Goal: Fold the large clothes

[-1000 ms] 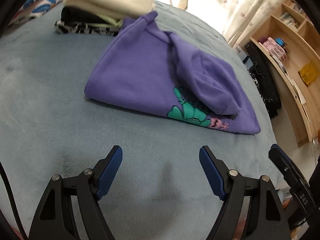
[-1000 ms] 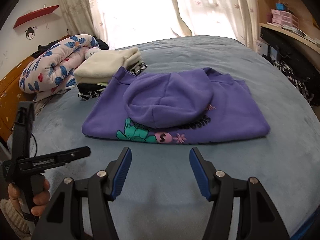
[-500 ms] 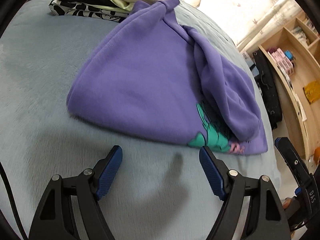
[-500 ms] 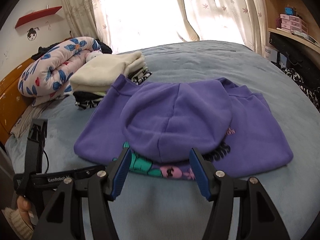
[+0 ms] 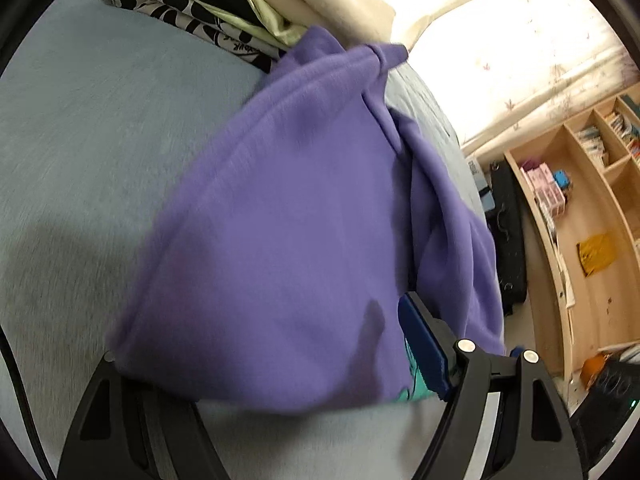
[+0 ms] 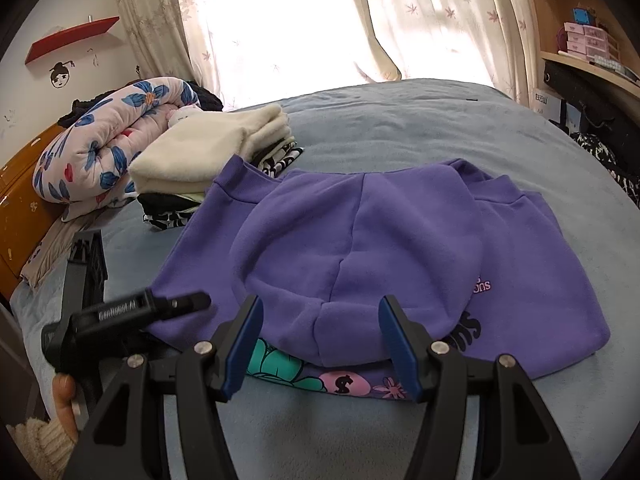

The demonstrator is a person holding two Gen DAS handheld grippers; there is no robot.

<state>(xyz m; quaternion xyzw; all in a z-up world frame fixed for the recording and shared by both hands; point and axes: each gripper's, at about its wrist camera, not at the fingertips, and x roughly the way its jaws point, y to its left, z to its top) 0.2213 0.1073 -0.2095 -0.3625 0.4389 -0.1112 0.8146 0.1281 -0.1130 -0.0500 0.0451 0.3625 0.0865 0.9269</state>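
One folded purple hoodie (image 6: 360,248) on bed (image 6: 400,120)

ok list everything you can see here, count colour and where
purple hoodie: 1, purple with a teal and pink print, folded mid-bed
folded clothes stack: 1, cream over black-and-white, behind the hoodie's left corner
floral quilt: 1, pink with blue flowers, rolled at far left
bed: 1, grey-blue cover
curtains: cream, at the window
wooden shelves: right wall
left gripper: black, at the hoodie's left edge
right gripper: blue fingers open around the hood's near edge
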